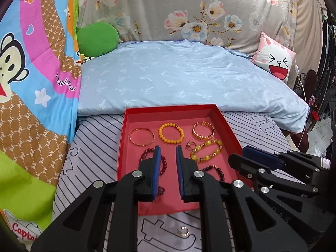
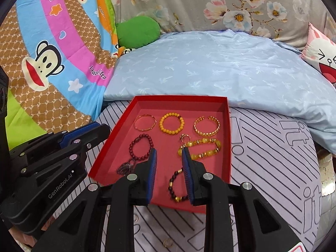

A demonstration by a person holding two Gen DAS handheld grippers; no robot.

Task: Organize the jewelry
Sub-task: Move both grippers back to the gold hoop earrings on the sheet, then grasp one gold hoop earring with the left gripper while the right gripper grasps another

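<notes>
A red tray [image 1: 124, 147] [image 2: 105, 153] lies on the striped sheet. In it lie a thin gold bangle [image 2: 135, 124], an orange bead bracelet [image 2: 161, 124], a gold cuff [image 2: 206, 134], a chunky yellow bracelet [image 2: 217, 143], a small ring [image 2: 184, 138], a dark red bead bracelet [image 2: 132, 145] with a tassel, and a dark bracelet with gold beads [image 2: 171, 183]. My left gripper [image 1: 168, 149] hovers over the tray's near half, open and empty. My right gripper [image 2: 169, 150] hangs beside it, also open with nothing between its pads. A gold ring [image 1: 183, 231] lies on the sheet outside the tray.
A pale blue quilt [image 1: 178, 75] is folded just behind the tray. Cartoon bedding [image 1: 31, 84] rises on the left, with a green cushion [image 1: 96, 38], a floral pillow [image 1: 189, 10] and a pink rabbit cushion [image 1: 275, 61] at the back. Another small ring [image 2: 168, 242] lies on the sheet.
</notes>
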